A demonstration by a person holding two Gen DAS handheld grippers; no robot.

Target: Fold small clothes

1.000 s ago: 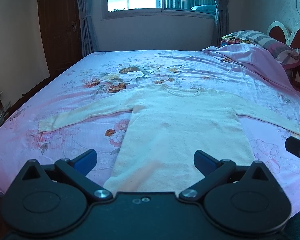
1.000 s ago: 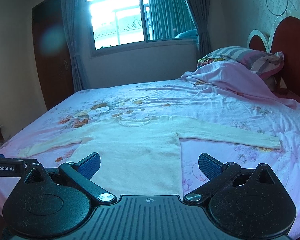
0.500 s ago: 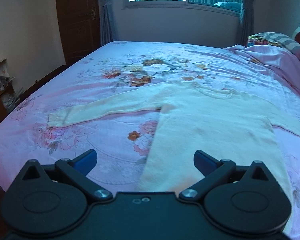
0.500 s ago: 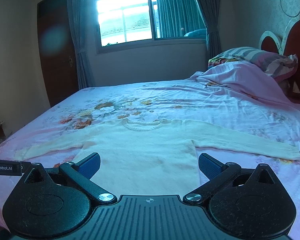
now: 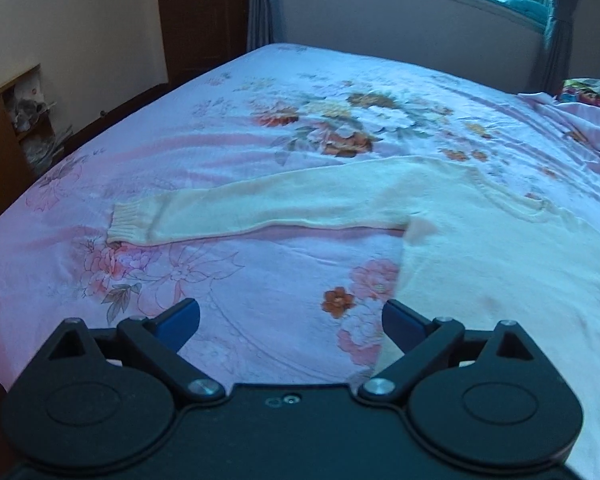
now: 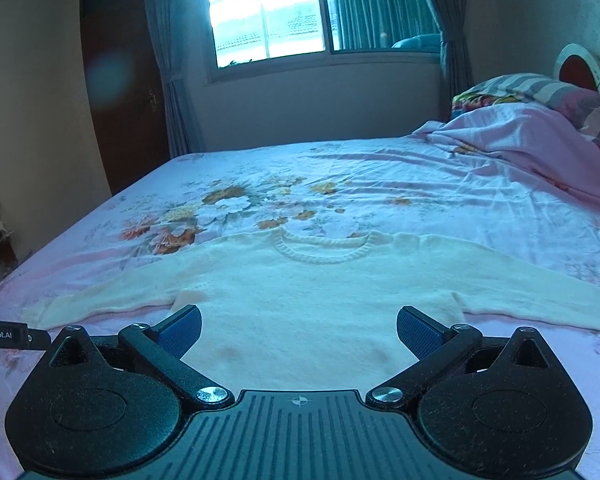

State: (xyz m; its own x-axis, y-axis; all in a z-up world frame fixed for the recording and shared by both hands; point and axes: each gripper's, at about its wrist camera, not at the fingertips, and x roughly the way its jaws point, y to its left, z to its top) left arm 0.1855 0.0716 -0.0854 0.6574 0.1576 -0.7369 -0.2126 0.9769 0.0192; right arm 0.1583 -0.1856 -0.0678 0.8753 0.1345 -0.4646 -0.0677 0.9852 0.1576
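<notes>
A cream knitted sweater [image 5: 500, 248] lies flat on the floral bed sheet [image 5: 260, 92], sleeves spread, collar away from me. Its left sleeve [image 5: 260, 208] stretches leftward and ends in a ribbed cuff [image 5: 128, 224]. My left gripper [image 5: 291, 320] hovers over bare sheet just left of the sweater's body; its jaws are wide and closing, with nothing between them. In the right wrist view the sweater [image 6: 312, 300] fills the middle, and my right gripper [image 6: 299, 330] stands open above its body, holding nothing. The left gripper's tip [image 6: 4, 335] shows at that view's left edge.
A rumpled pink quilt [image 6: 520, 136] and striped pillows [image 6: 540, 88] are piled at the bed's right end by the headboard. A window [image 6: 268, 16] with curtains lies beyond the bed. A dark door [image 5: 200, 16] and a low wooden shelf [image 5: 4, 120] stand to the left.
Both grippers have moved left across the bed and slightly lower. The left one now faces the left sleeve and bare sheet; the right one is now centred over the sweater's body.
</notes>
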